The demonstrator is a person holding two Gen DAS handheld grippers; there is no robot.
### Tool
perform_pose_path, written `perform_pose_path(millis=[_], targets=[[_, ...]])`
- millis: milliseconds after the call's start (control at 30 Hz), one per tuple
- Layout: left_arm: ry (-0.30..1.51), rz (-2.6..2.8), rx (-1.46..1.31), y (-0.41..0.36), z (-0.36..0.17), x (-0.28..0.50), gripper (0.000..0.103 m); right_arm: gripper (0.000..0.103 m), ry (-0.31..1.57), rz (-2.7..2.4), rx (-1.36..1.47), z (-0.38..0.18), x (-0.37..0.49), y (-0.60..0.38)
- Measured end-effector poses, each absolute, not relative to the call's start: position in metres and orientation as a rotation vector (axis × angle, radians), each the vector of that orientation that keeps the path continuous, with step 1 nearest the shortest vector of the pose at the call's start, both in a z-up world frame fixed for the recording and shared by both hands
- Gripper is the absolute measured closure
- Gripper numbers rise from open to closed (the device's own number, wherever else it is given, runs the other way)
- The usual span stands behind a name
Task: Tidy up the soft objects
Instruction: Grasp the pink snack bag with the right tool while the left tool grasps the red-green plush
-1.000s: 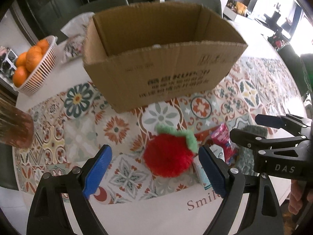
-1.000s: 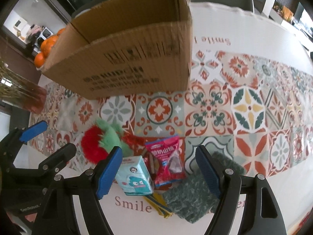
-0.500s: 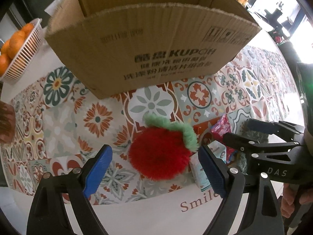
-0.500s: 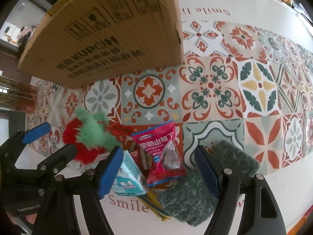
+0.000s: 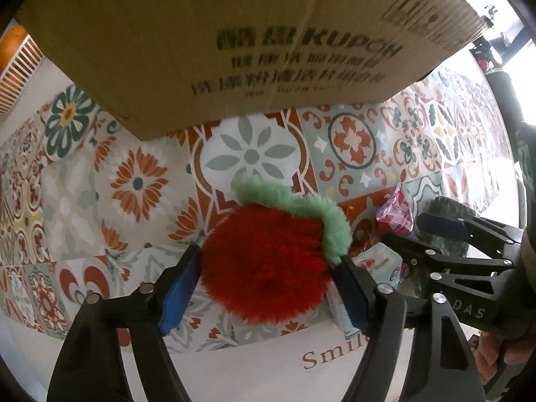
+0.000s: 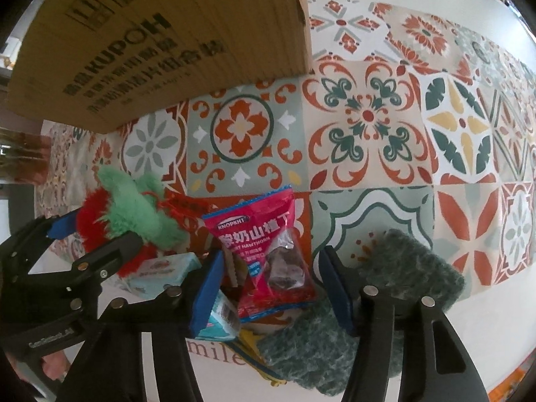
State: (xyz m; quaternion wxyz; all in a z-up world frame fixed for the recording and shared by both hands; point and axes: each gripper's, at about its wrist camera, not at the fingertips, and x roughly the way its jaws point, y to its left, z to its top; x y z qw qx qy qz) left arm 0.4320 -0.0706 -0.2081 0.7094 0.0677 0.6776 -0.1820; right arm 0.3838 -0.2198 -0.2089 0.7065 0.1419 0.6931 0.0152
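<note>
A table (image 6: pixel 418 33) wears a cloth (image 6: pixel 368 124) with flower tiles — red, green, yellow. Bright light comes in — far right (image 5: pixel 512 43).

Left gripper (image 5: pixel 268 284) points steeply downward, black arms spread in a V from the lower frame edge, blue pads facing inward. Its jaws are closing; the pads meet the sides of the plush (image 5: pixel 264 264) between them. Right gripper (image 6: pixel 271 288) is likewise tipped steeply down, set just beside the left one. Its jaws are closing, with the packet (image 6: pixel 268 251) between them; contact of pad on packet cannot be confirmed. Each gripper shows in the other's camera, arms angled in from the side. Part of a hand (image 5: pixel 502 365) grips the right unit's handle; fingers (image 6: pixel 53 368) show at the left unit's handle.
</note>
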Motion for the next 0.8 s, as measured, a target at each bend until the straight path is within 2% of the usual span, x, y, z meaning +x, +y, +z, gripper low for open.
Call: perform_pose_path(millis=[200,333,500,633,800], targets=[[1.533,-0.403,0.123,-0.075,-0.22,0.433,0.035,0.048,1.55,0.033,0.332,-0.214,0.383,-0.222],[1.55,-0.4,0.099,-0.076,-0.227,0.435,0.044,0.048,1.538,0.028,0.328,-0.214,0.382,-0.224],[1.552,-0.395,0.09,-0.075,-0.234,0.434,0.055,0.065,1.52,0.027,0.295,-0.214,0.384,-0.223],[1.532,-0.396,0.106,-0.07,-0.231,0.432,0.062,0.068,1.511,0.03,0.296,-0.215,0.386,-0.219],[1.49,-0.39,0.113,-0.068,-0.22,0.423,0.064,0.069,1.487,0.033,0.289,-0.212,0.382,-0.223]])
